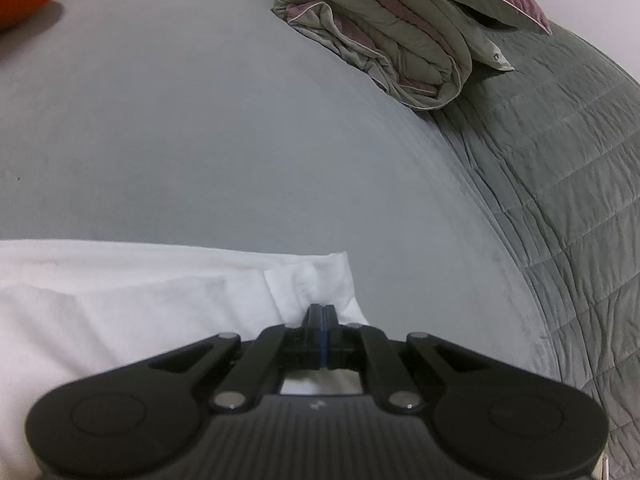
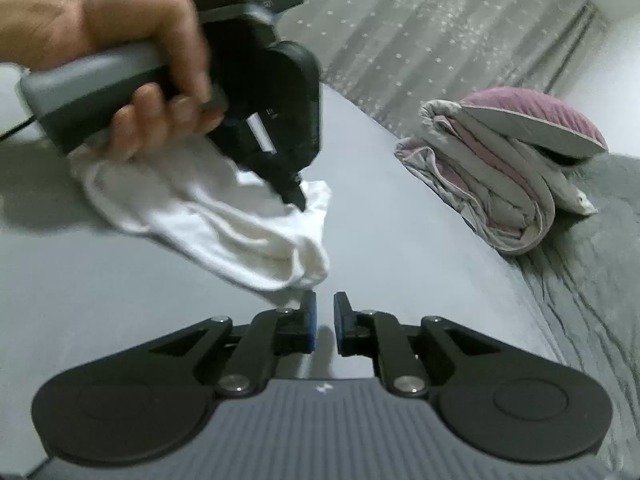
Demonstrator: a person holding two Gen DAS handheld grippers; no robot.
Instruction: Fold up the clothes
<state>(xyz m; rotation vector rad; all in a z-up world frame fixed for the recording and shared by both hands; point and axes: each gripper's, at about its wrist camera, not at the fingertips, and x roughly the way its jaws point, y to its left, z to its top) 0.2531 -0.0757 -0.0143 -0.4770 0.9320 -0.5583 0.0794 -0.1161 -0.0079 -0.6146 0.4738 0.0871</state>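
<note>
Left hand-held gripper (image 1: 322, 314) is clenched on the white cloth (image 1: 140, 300): pads pinch a corner hem, fabric fans out left of and under my fingers. In the right wrist view the same left hand-held gripper (image 2: 298, 200) shows ahead and up-left, nose tilted down, with my hand (image 2: 120, 52) wrapped around its grip. The cloth (image 2: 208, 208) hangs from its tip in a bunched, doubled drape, lifted off the bed (image 2: 400, 260). My read: I hold that corner high so the layers fall together and the fold line forms by gravity.

Right hand-held gripper (image 2: 324, 320) is released: jaws parted with a clear gap, bed surface visible between the pads. The lower end of the cloth sits just beyond and left of the left finger (image 2: 309, 320), close to or touching its tip; can't tell which. Nothing is between the pads. Judgement: the right side is free, so the left alone carries the load, and the right is positioned to retake the hanging end or smooth it.

Cloth location: pinched at the left tips, trailing down toward the right tips, above the flat grey sheet.

Folded quilt (image 2: 500, 192) with a pillow (image 2: 532, 120) on top sits well off to the front-right, clear of the work zone. That leaves open flat bed directly ahead of both grippers for laying the fold down.

Risk as I see it: a single-corner pinch lets the bunch twist, so edges may not line up when it lands.
</note>
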